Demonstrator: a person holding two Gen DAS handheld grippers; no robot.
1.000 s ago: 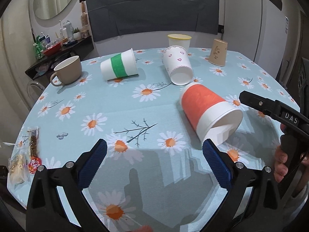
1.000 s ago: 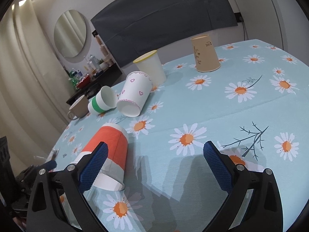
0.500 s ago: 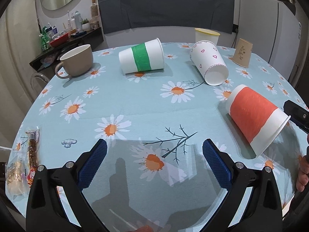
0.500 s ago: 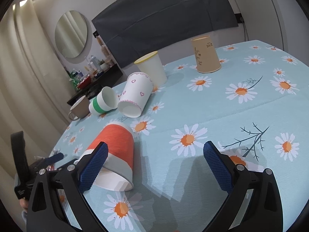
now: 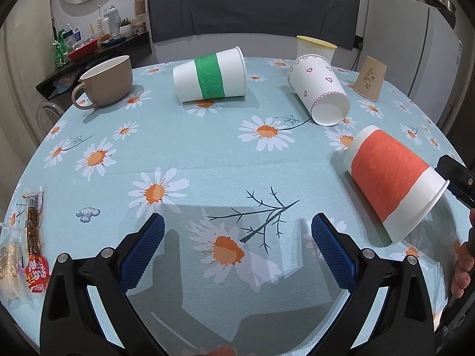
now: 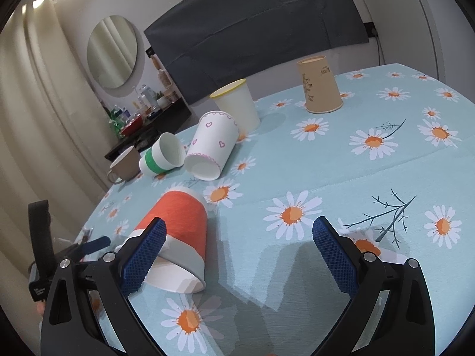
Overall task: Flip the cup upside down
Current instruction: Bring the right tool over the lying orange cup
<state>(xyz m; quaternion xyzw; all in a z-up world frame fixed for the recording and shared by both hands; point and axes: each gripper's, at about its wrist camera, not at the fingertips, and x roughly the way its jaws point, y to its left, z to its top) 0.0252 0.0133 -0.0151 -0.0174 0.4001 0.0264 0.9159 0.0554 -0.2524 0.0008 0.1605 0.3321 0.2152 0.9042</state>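
**Ana:** Orange-banded white paper cup [image 6: 178, 237] lay on its side on the daisy-print light-blue tablecloth [image 6: 371, 178], open mouth turned toward the near table edge, base pointing into the table.

**Ben:** And the right gripper [image 6: 237, 247] was wide open, blue pads well apart, gripping nothing. Its left-hand pad [image 6: 142, 255] sat just in front of the cup's white rim band; I couldn't tell whether it touched.

**Ana:** Over in the left wrist view the same cup [image 5: 392, 178] sat far to the right, with one black tip of the right gripper showing just beyond its rim.

**Ben:** The left gripper [image 5: 237, 249] was spread wide too, nothing between its fingers, hovering over bare cloth well apart from the cup.

**Ana:** Plenty of company on that table. A green-banded white paper cup [image 5: 210, 74] was on its side toward the back, and a white paper cup with pink hearts [image 5: 320, 92] was also tipped over.

**Ben:** Behind the heart cup stood a yellow-rimmed white cup [image 5: 314, 49], upright. A brown kraft paper cup [image 5: 369, 78] sat upside down at the far right.

**Ana:** A beige ceramic mug [image 5: 107, 81] stood upright at the back left, and wrapped snacks [image 5: 32, 246] lay at the left edge.
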